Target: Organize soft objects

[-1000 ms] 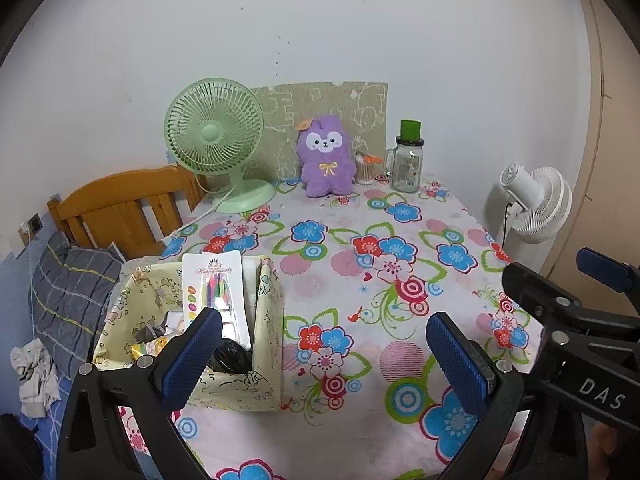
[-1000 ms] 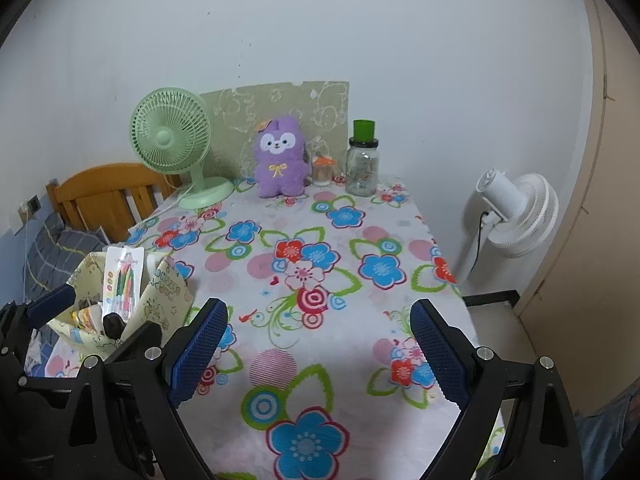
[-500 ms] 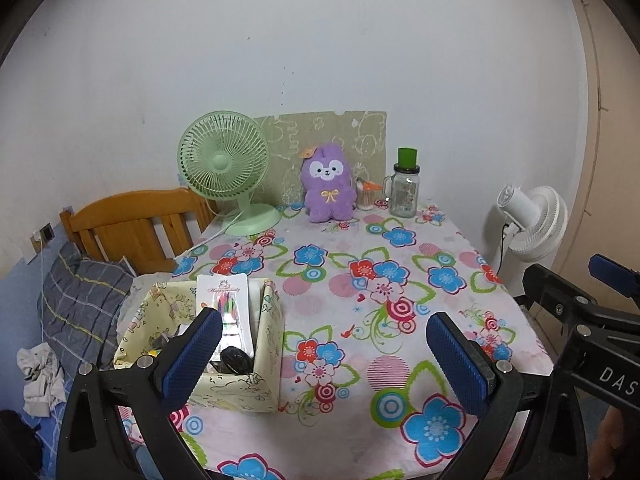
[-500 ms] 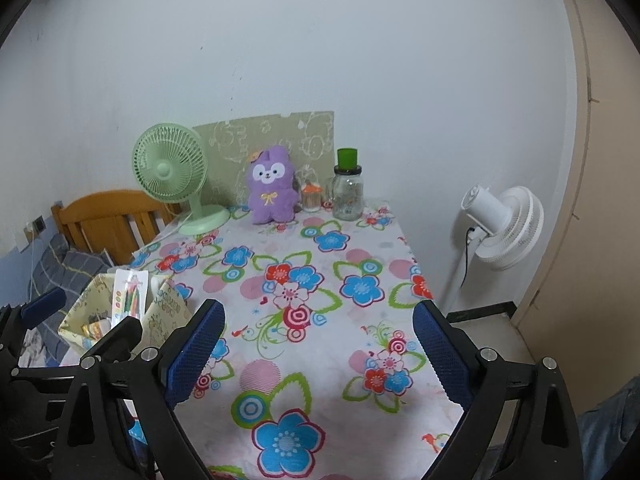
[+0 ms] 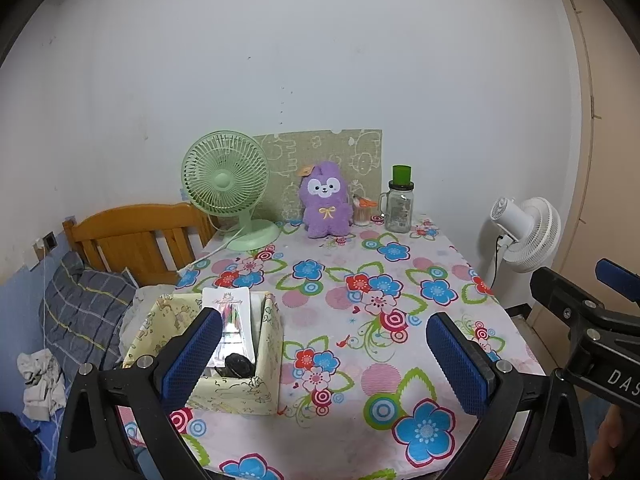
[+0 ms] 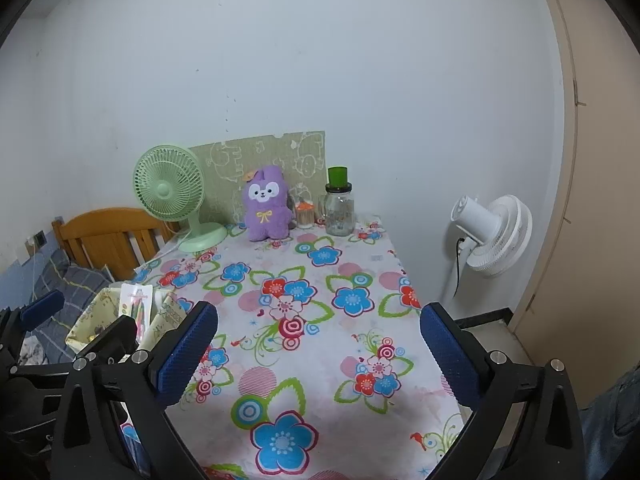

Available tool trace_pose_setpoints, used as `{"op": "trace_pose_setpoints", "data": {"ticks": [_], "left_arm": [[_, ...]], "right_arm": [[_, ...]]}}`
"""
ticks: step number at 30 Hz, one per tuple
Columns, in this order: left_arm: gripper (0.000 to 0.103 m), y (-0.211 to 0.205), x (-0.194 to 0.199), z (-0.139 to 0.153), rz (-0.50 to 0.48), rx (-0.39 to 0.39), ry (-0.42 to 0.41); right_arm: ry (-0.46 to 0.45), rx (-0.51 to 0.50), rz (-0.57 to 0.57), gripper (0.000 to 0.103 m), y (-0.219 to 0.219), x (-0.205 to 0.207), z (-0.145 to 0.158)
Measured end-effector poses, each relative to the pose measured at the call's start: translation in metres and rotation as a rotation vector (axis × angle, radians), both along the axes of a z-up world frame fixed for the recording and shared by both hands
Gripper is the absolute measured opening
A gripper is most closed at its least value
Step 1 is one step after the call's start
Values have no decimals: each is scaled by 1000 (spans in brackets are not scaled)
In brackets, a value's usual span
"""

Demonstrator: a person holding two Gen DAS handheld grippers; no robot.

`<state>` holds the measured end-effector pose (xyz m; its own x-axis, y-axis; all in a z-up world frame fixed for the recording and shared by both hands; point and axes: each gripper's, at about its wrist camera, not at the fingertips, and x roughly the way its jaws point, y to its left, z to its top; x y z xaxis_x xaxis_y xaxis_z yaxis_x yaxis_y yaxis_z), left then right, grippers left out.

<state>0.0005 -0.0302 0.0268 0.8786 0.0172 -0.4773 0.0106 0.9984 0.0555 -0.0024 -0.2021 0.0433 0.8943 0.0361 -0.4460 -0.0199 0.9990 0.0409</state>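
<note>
White plaster wall backs a table (image 5: 472, 364) spread with a flowered cloth, pushed into the corner beside a wooden bed headboard (image 5: 140, 232) and a grey plaid pillow (image 5: 86, 312).

At the near left corner of the table stands a pale yellow fabric storage box (image 5: 236, 396), open at the top, with a white card of hair clips (image 5: 232, 320) standing up in it and some small dark item beside the card; it looks like the place where loose things are meant to go. The left gripper (image 5: 324, 356) hangs above the near edge with its blue pads spread wide and nothing between them.

Along the far edge a green desk fan (image 5: 228, 188) stands with its cord trailing off the left side. Next comes the purple plush toy (image 5: 325, 202), sitting upright against a printed board (image 5: 360, 152) that leans on the wall, which is probably what keeps it from slumping. It is the only soft thing on the table, well away from both grippers and from the box. Just right of it are a small cup of toothpicks (image 5: 362, 214) and a glass jar with a green lid (image 5: 399, 202).

The right gripper (image 6: 320, 356) is empty too, its jaws opening toward their widest, presumably in readiness for the bulky plush. Off the table, a white floor fan (image 6: 494, 236) faces away.
</note>
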Motion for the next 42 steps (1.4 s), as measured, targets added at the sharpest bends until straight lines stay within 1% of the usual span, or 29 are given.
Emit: {"op": "trace_pose_setpoints", "data": {"ticks": [9, 14, 20, 42], "left_arm": [[103, 8, -3, -1, 16, -13, -2], [103, 17, -2, 1, 28, -58, -1], [103, 21, 1, -1, 39, -48, 6], [103, 21, 4, -2, 44, -33, 5]], "right_arm": [[-4, -3, 2, 103, 3, -4, 1], [5, -39, 1, 103, 9, -2, -1], [11, -34, 26, 103, 15, 1, -3], [6, -25, 31, 103, 18, 3, -5]]}}
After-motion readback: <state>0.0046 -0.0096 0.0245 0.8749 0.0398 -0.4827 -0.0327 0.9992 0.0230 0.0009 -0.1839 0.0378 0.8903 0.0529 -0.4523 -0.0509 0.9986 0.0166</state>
